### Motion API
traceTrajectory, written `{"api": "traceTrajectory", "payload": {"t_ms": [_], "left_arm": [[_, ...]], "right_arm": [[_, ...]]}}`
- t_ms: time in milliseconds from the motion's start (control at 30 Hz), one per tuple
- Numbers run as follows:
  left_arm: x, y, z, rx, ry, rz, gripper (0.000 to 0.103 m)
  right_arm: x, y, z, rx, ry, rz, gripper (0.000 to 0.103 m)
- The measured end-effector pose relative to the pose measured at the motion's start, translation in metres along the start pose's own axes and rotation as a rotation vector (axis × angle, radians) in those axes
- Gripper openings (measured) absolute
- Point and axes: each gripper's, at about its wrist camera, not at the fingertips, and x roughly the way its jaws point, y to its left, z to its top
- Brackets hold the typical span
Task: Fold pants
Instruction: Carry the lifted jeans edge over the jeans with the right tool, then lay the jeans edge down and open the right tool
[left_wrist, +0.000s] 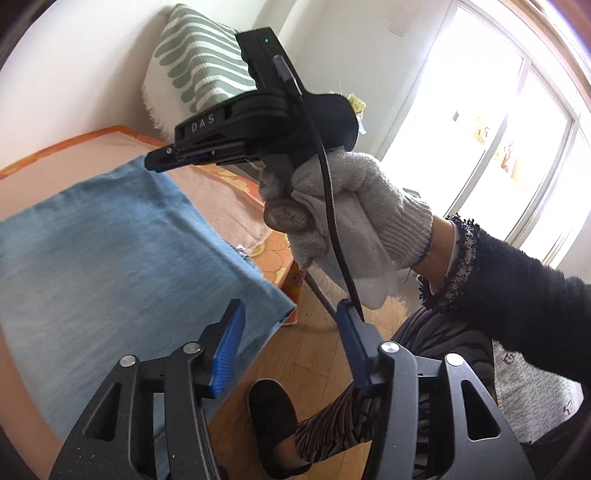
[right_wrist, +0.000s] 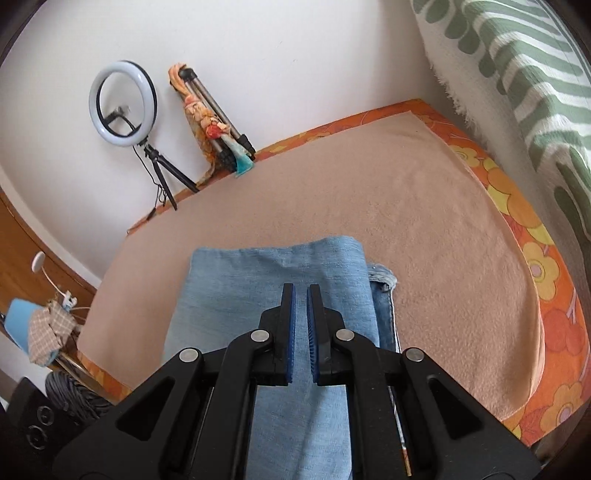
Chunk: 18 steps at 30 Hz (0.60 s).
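Note:
Light blue denim pants (right_wrist: 277, 266) lie folded into a flat rectangle on a peach blanket (right_wrist: 406, 221) over a flowered orange table cover. My right gripper (right_wrist: 295, 288) hovers above the pants, shut with nothing between its blue pads. In the left wrist view the pants (left_wrist: 110, 240) lie at the left. The right gripper (left_wrist: 155, 164) hangs above their far edge, held by a gloved hand (left_wrist: 351, 206). My left gripper (left_wrist: 290, 321) stands open beyond the table's near corner, over the floor, with nothing between its fingers.
A ring light on a tripod (right_wrist: 123, 103) and a folded tripod wrapped in cloth (right_wrist: 207, 122) lean on the far wall. A green-striped cushion (right_wrist: 517, 74) stands at the table's right end. The person's slippered foot (left_wrist: 273, 417) rests on the wooden floor; a bright window (left_wrist: 480, 110) is behind.

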Motion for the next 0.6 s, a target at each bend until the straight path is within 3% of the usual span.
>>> {"api": "traceTrajectory", "payload": {"t_ms": [133, 267, 467, 600], "left_arm": [[-0.04, 0.02, -0.008, -0.029, -0.028, 0.065, 0.055], [-0.071, 0.043, -0.017, -0.084, -0.036, 0.141, 0.061], [-0.094, 0.088, -0.034, -0.26, -0.055, 0.196, 0.061], [-0.095, 0.121, -0.043, -0.409, -0.062, 0.178, 0.061]], "right_arm": [[0.026, 0.001, 0.012, -0.03, 0.032, -0.025, 0.008], [0.054, -0.02, 0.016, 0.044, 0.082, -0.036, 0.008], [0.071, -0.033, 0.021, 0.079, 0.099, -0.069, 0.007], [0.069, -0.037, 0.021, 0.097, 0.105, -0.067, 0.008]]}}
